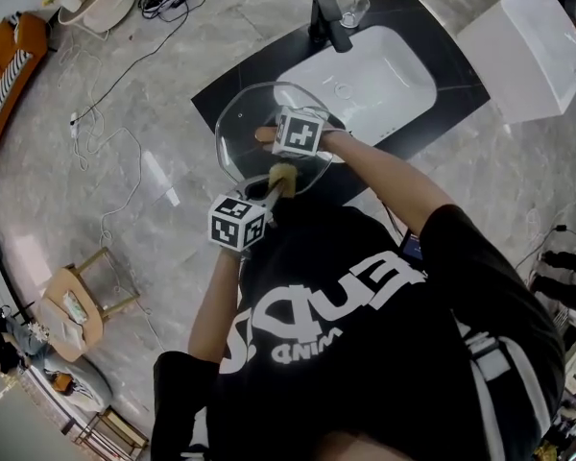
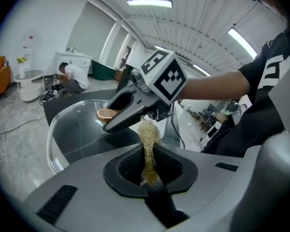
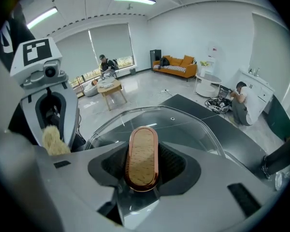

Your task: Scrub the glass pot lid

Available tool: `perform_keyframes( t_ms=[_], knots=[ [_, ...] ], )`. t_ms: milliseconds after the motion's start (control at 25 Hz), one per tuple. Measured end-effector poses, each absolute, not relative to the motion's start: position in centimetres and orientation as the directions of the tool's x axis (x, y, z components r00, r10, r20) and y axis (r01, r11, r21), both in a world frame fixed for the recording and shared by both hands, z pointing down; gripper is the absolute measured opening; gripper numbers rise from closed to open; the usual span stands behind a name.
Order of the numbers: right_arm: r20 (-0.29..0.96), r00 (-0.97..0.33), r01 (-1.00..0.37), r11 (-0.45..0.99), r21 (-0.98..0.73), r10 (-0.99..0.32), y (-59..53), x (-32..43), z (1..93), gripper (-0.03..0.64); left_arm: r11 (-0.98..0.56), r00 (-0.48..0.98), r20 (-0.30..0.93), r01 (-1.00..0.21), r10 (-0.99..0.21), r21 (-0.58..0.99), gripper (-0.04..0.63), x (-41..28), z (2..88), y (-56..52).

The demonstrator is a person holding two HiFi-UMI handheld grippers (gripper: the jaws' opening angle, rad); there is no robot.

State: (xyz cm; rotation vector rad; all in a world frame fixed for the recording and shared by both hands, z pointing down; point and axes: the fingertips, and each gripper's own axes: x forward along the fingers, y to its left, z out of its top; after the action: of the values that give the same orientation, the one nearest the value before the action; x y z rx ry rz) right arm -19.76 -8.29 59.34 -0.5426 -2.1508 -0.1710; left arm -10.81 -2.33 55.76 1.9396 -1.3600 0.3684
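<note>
- The right gripper (image 1: 274, 134) was clamped on the wooden handle (image 3: 143, 158) of the glass pot lid (image 1: 250, 123), which it held up just beside the sink (image 1: 384, 75), on the person's side.
- The left gripper (image 1: 272, 192) pinched a straw-coloured scrubber (image 2: 149, 139), whose tuft was near the lid's edge farthest from the sink.

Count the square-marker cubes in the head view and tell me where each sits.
2. One cube rides the left tongs holding the scrubber, beside the glass lid; the other cube rides the right tongs, above the lid. None seems hidden.
</note>
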Motion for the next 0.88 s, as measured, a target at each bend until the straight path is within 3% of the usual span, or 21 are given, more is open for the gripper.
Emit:
perform_keyframes(
  t_ms=[280,880],
  knots=[
    [0.801,-0.503,0.445,0.892,-0.08,0.323,-8.3,-19.9,59.5,0.173,-0.159,0.472,0.623,-0.857,-0.624,0.489,0.048,-8.3,58.6,-5.2],
    [0.797,-0.513,0.469,0.882,-0.051,0.319,-8.3,-20.3,59.0,0.173,0.028,0.36,0.658,-0.865,-0.661,0.501,0.048,-9.5,60.1,-9.0]
  ],
)
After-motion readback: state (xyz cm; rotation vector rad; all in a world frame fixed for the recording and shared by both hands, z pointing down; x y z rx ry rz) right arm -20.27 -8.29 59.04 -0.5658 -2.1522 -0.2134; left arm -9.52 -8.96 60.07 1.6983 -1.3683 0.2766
